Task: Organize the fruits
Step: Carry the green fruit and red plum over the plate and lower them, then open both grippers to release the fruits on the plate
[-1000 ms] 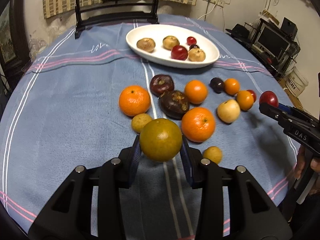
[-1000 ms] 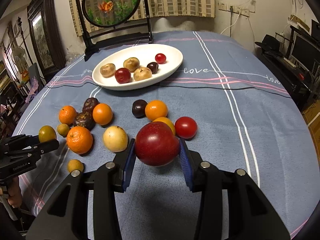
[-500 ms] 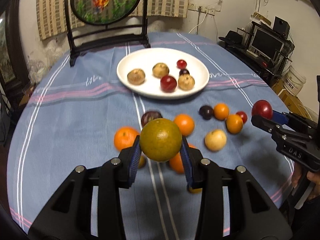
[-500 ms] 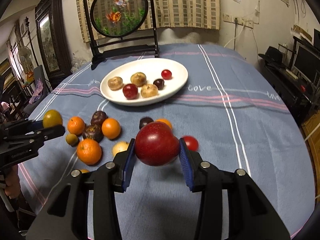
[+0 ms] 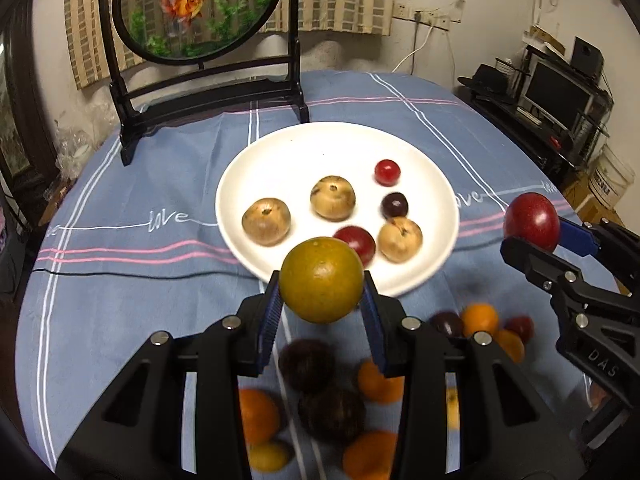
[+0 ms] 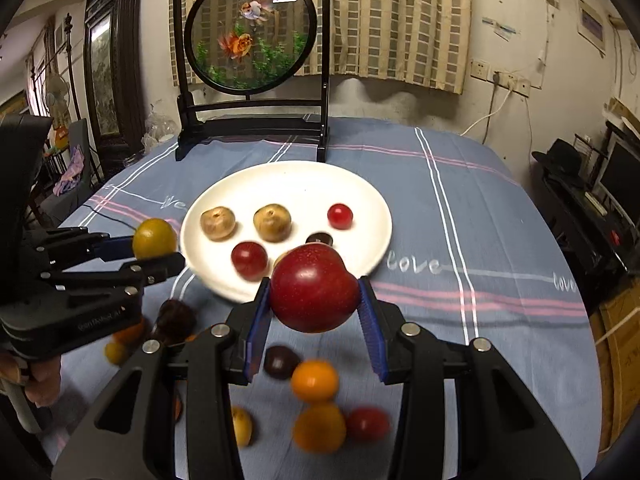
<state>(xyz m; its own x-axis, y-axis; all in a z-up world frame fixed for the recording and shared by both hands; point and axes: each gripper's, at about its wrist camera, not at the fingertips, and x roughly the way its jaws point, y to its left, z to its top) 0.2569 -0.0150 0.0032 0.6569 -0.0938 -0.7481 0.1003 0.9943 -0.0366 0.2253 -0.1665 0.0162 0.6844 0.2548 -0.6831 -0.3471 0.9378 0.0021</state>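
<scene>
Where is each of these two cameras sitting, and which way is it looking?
Left wrist view: sits on the left gripper, looking forward and down at the white oval plate; its jaws clamp a round olive-green citrus fruit.
Right wrist view: sits on the right gripper, facing the same plate; its jaws clamp a dark red plum; fingers show at its left edge.
Shared: the plate, and each view shows the other gripper.
</scene>
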